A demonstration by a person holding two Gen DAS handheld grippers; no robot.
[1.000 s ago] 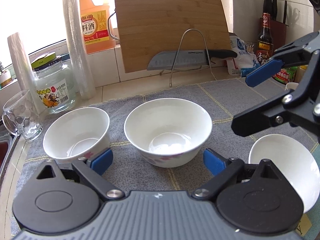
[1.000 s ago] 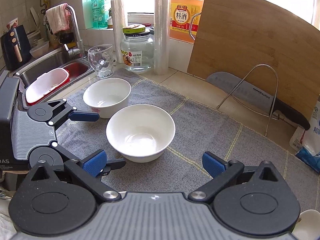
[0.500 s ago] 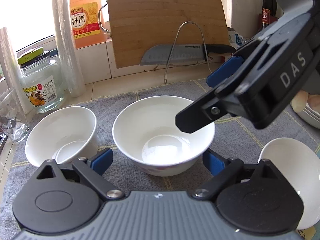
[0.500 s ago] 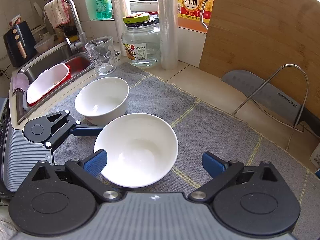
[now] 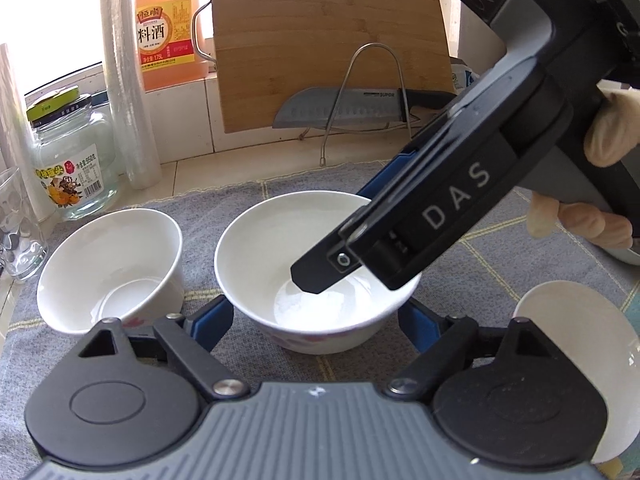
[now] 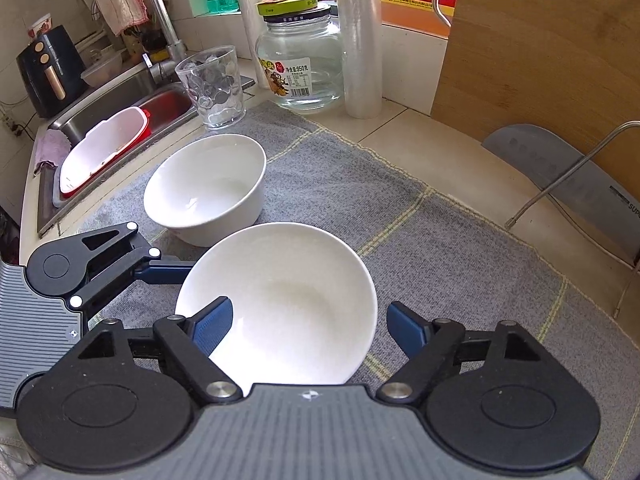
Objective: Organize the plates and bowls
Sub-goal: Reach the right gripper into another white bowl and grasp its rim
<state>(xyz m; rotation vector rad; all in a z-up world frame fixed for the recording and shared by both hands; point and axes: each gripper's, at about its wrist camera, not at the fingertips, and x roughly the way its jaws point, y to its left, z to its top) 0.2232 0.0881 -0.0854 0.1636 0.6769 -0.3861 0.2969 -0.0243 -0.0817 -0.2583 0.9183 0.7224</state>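
Straddling the wide bowl [image 6: 280, 304] at frame centre, the right tongs [image 6: 308, 328] stand apart, one finger inside its rim. The left tongs [image 5: 316, 320], also apart, flank it; a smaller bowl [image 5: 108, 268] sits left.

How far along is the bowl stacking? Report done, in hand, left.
Done: nothing stacked; the small bowl, middle bowl and white dish sit apart on the grey mat. In hand: the right gripper, open, straddles the middle bowl's rim, one finger inside, not yet closed. The left gripper hovers open before that bowl. Left: grasp, nest the bowls, handle the dish.
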